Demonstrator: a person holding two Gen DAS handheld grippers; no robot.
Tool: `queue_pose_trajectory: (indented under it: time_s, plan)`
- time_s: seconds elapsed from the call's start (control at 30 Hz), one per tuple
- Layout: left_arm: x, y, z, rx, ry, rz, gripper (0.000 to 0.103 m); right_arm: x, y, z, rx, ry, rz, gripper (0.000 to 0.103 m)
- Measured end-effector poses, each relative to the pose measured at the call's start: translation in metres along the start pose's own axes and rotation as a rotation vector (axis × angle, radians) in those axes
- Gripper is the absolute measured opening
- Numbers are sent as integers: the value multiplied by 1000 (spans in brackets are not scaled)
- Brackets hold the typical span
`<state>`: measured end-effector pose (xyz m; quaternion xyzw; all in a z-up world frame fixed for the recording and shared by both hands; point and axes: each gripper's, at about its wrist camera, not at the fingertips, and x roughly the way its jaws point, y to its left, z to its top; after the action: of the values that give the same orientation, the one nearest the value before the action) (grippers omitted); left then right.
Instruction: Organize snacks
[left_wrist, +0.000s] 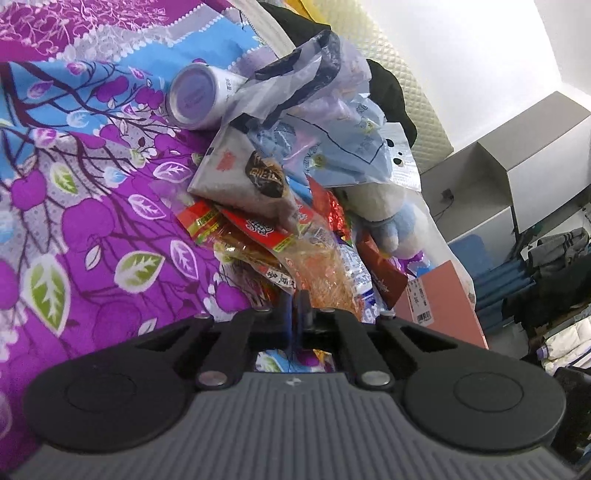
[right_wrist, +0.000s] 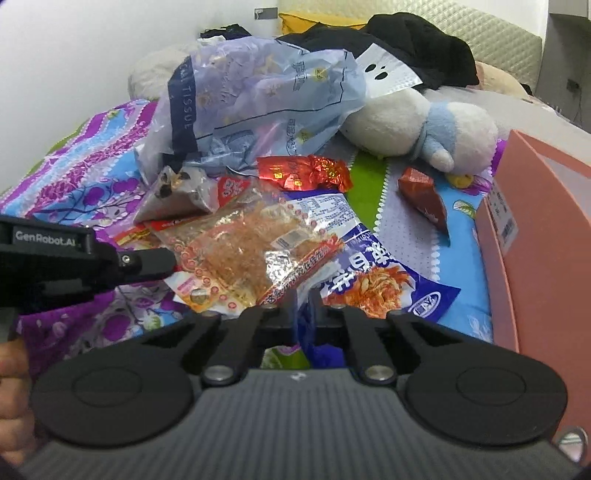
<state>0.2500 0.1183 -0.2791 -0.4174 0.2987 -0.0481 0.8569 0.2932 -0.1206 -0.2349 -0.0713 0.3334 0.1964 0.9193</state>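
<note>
Bedspread (left_wrist: 92, 229): purple, floral
Plush toy (right_wrist: 417, 125): white and blue, lying by the headboard
Black garment (right_wrist: 417, 51): heaped behind it
Headboard (right_wrist: 506, 40): quilted

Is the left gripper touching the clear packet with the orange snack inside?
Touching. The right wrist view shows the left gripper with its tips closed, pinching the left edge of the clear packet.

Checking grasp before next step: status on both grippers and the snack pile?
Left gripper shut on clear orange snack packet edge. Right gripper shut on same packet's near edge. Tissue bag and plush toy crowd the pile.
</note>
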Motion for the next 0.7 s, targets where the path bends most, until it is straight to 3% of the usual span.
queue_pose_trajectory:
  time_s: [0.3, 0.53, 0.6, 0.63, 0.67, 0.7]
  plan:
    - [-36, 1, -20, 4, 16, 22, 1, -35, 7, -12, 14, -14, 2, 3]
    - [-66, 9, -30, 7, 20, 38, 1, -38, 9, -14, -27, -13, 27, 8]
    - [-71, 10, -32, 14, 20, 44, 1, -35, 10, -13, -54, -26, 31, 26]
    - [-73, 11, -33, 17, 21, 48, 1, -34, 11, -12, -65, -34, 30, 53]
    - [-74, 12, -34, 22, 25, 52, 1, -33, 13, -12, -84, -46, 24, 73]
    - [-75, 12, -35, 32, 29, 57, 1, -32, 16, -11, -112, -53, 23, 77]
